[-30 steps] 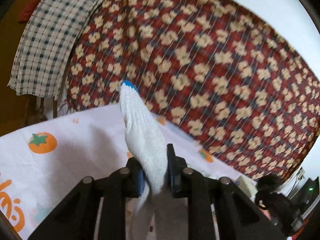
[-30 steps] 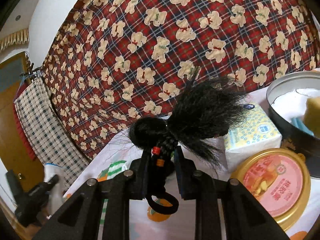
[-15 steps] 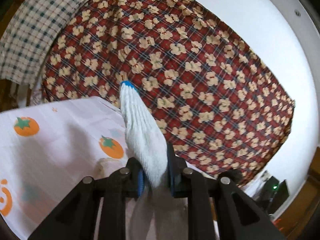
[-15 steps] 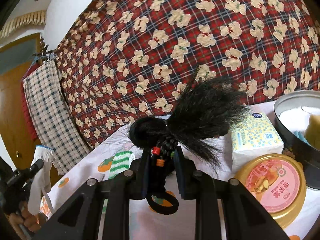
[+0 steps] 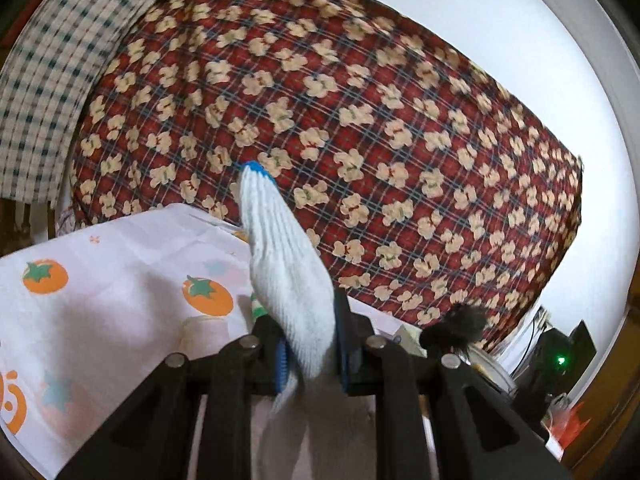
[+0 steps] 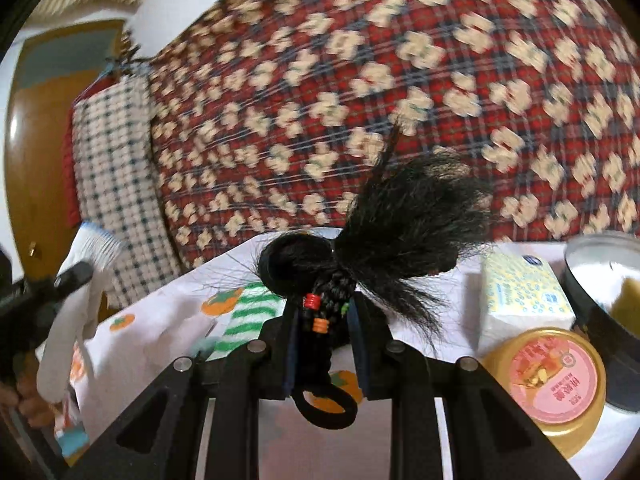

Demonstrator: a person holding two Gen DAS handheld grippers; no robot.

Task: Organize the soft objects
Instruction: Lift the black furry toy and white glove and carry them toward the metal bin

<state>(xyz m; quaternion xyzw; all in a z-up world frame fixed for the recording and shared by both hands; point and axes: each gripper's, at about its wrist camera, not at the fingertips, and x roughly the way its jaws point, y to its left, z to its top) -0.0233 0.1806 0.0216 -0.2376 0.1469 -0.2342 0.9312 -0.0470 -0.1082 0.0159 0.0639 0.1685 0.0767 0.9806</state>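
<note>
My left gripper (image 5: 310, 344) is shut on a white knit glove (image 5: 286, 268) with a blue cuff edge, held upright above the tomato-print tablecloth (image 5: 112, 280). The same glove (image 6: 86, 256) and left gripper (image 6: 48, 292) show at the far left of the right wrist view. My right gripper (image 6: 324, 332) is shut on a black hair piece (image 6: 400, 232) with a braid, coloured beads and an elastic loop, held above the table. That hair piece (image 5: 460, 322) shows small at the right in the left wrist view. A green-striped soft item (image 6: 248, 312) lies on the cloth behind the right gripper.
A tissue pack (image 6: 520, 304), a round tin with a pink lid (image 6: 556, 380) and a metal bowl (image 6: 600, 272) with white and yellow contents stand at the right. A red bear-print blanket (image 6: 360, 80) hangs behind the table, a checked cloth (image 6: 116, 152) to its left.
The left gripper has swung its view back left with the glove still held. The right gripper has turned left with the hair piece; the left gripper and glove look closer in its view.
</note>
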